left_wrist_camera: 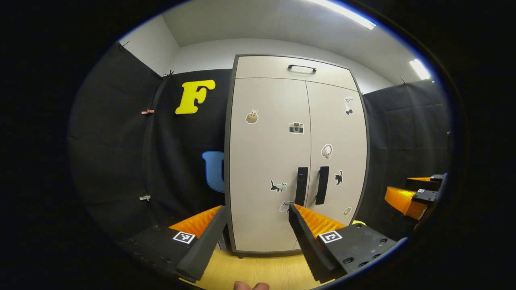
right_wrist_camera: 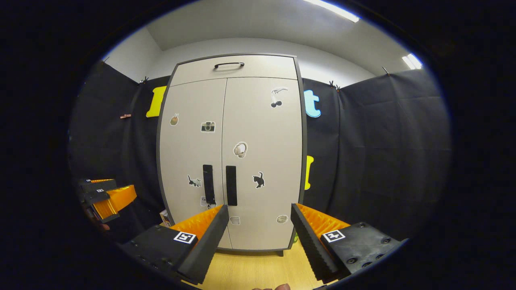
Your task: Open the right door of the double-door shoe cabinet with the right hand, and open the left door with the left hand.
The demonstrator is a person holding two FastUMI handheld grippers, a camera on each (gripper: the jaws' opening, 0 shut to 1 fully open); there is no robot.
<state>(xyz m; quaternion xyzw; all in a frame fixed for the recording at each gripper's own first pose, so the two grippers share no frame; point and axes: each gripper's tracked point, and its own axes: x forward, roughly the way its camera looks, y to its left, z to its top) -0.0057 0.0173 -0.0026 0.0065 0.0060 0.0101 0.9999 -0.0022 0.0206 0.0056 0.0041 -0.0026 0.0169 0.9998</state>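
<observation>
The cabinet (left_wrist_camera: 296, 153) stands upright on a wooden floor (left_wrist_camera: 258, 270) against the black booth wall, both doors shut. The left door (left_wrist_camera: 268, 161) and right door (left_wrist_camera: 336, 153) meet at the middle, where two black vertical handles sit side by side: the left handle (left_wrist_camera: 301, 186) and the right handle (left_wrist_camera: 322, 185). A drawer (left_wrist_camera: 296, 68) with a black pull tops the cabinet. The left tool (left_wrist_camera: 258, 225) is spread wide, apart from the cabinet, holding nothing. The right tool (right_wrist_camera: 258, 227) is likewise spread wide and empty, facing the doors.
</observation>
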